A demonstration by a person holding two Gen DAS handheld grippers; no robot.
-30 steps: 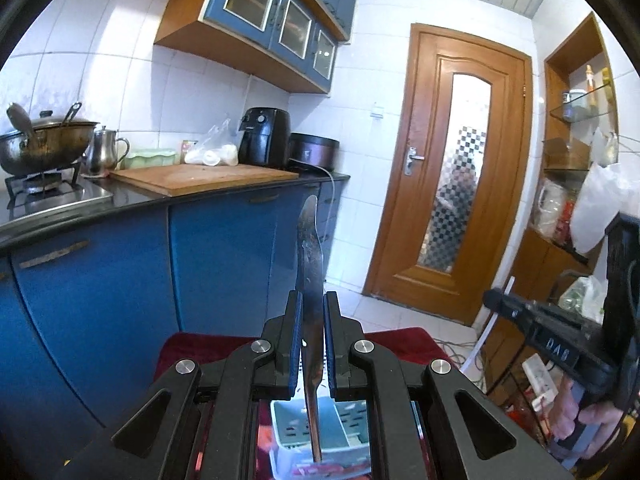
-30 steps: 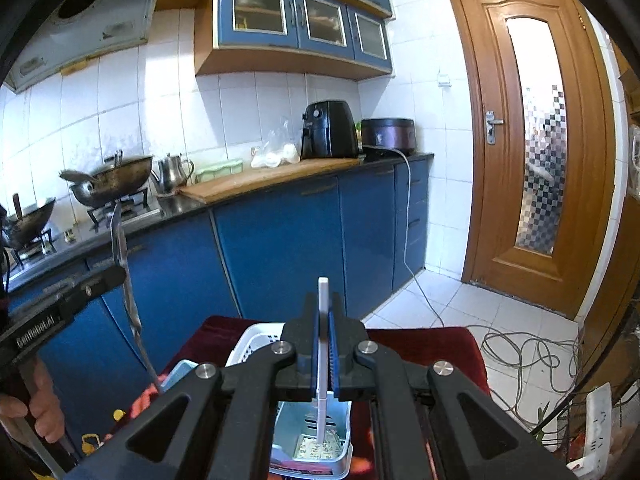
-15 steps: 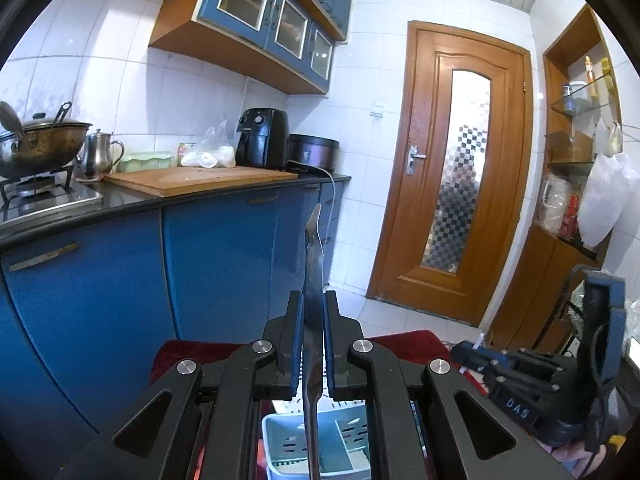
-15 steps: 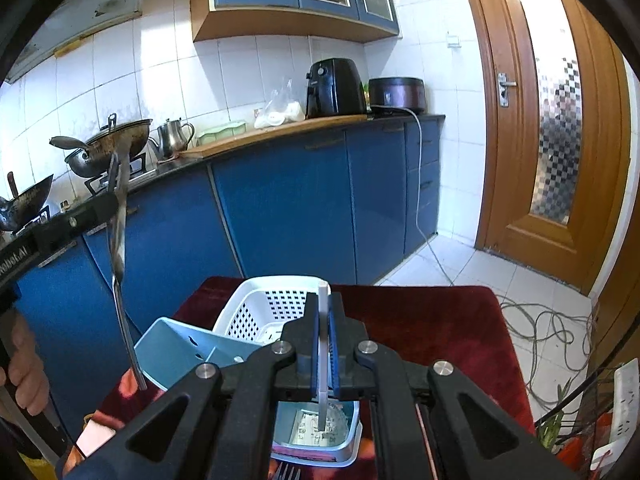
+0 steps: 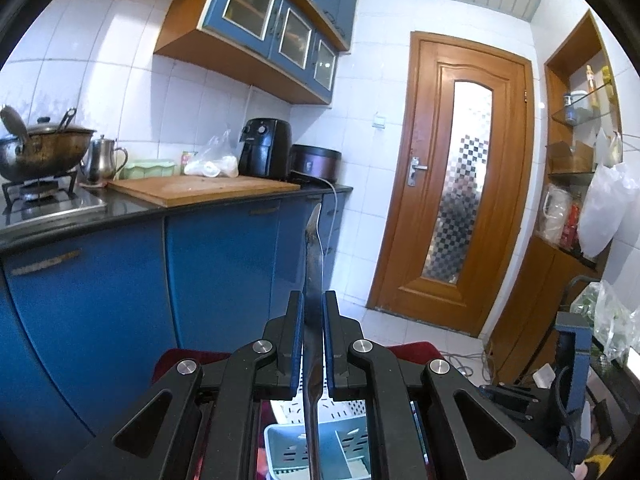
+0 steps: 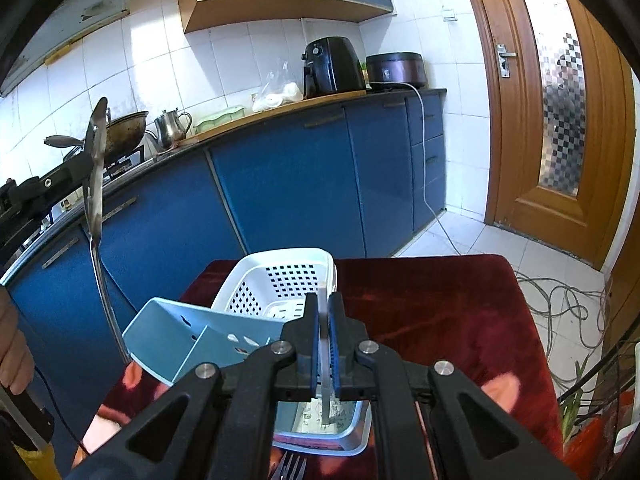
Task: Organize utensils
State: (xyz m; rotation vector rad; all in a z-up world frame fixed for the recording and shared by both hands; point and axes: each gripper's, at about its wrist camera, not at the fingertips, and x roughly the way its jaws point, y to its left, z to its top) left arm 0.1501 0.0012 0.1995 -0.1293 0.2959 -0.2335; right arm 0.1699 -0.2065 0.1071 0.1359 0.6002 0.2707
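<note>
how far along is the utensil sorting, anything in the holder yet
Done: nothing visibly sits in the light blue holder yet. In hand: the left hand-held gripper clamps a metal utensil upright above it, and the right hand-held gripper clamps a thin white utensil over its compartment. Left: lowering both in, plus the fork on the red cloth.

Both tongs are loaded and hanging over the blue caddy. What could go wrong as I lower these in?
1. The left tongs pinch the long metal utensil mid-length; it could pivot and miss the light blue caddy.
2. The right tongs hold a thin white utensil over the same caddy, so the two could collide.
3. The caddy leans on the white basket and may tip if nudged.
</note>
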